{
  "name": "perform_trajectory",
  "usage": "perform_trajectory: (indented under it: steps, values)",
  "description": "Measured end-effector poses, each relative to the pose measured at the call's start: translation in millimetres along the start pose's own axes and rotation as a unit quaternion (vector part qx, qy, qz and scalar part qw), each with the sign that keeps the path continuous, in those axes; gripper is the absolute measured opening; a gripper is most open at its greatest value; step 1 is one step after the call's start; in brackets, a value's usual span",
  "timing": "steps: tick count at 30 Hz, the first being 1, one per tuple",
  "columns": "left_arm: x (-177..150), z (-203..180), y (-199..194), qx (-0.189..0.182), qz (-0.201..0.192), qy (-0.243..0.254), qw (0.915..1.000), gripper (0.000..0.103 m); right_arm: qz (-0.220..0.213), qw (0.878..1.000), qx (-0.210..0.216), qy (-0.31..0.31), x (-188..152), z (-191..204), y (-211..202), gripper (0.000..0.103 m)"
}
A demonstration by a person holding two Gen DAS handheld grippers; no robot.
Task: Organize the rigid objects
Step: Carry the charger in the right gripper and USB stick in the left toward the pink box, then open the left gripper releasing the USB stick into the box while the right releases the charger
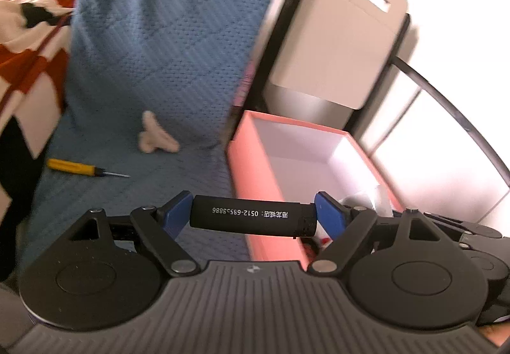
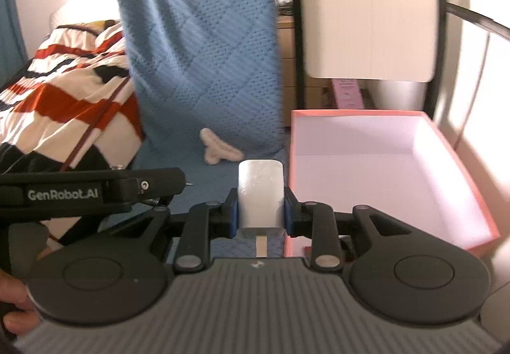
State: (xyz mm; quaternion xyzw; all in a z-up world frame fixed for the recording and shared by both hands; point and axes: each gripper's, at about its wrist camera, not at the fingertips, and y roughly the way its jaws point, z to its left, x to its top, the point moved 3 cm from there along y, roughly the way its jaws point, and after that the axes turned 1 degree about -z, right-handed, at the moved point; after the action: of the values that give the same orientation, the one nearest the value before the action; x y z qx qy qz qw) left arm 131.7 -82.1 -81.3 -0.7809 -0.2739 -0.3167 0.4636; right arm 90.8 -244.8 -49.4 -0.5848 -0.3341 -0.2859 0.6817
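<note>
My left gripper (image 1: pixel 253 217) is shut on a black cylinder (image 1: pixel 251 216) with white printed digits, held lengthwise between the blue pads, above the left wall of the pink box (image 1: pixel 251 175). In the right wrist view my right gripper (image 2: pixel 260 210) is shut on a white frosted block (image 2: pixel 260 194) with a flat stick below it, just left of the pink box (image 2: pixel 452 169). The box has a white inside; some items show at its near end in the left wrist view. The left gripper's black body (image 2: pixel 95 188) reaches in from the left.
A yellow-handled screwdriver (image 1: pixel 83 168) and a small beige toy (image 1: pixel 156 137) lie on the blue quilted cover (image 1: pixel 159 51). A red, white and black striped blanket (image 2: pixel 70 92) lies at the left. A white chair back (image 2: pixel 369 19) stands behind the box. A hand (image 2: pixel 12 306) shows at lower left.
</note>
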Motion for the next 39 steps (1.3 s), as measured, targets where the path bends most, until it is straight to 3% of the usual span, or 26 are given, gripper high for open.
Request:
perform_trajectory:
  steps: [8,18,24,39]
  values:
    - [-2,-51,22,-0.032,0.016,0.024,0.9991,0.086,-0.009,0.999,-0.038,0.029,-7,-50,-19,0.030]
    - [-4,-83,63,-0.041,0.050,0.032,0.9974,0.086,0.006,0.996,-0.058,0.069,-21,-99,-9,0.030]
    - [-5,-91,104,-0.050,0.089,0.025,0.9945,0.086,0.026,0.995,-0.059,0.082,-20,-124,13,0.030]
    - [-3,-91,189,-0.023,0.150,0.031,0.9879,0.087,0.102,0.989,-0.078,0.075,-24,-171,81,0.030]
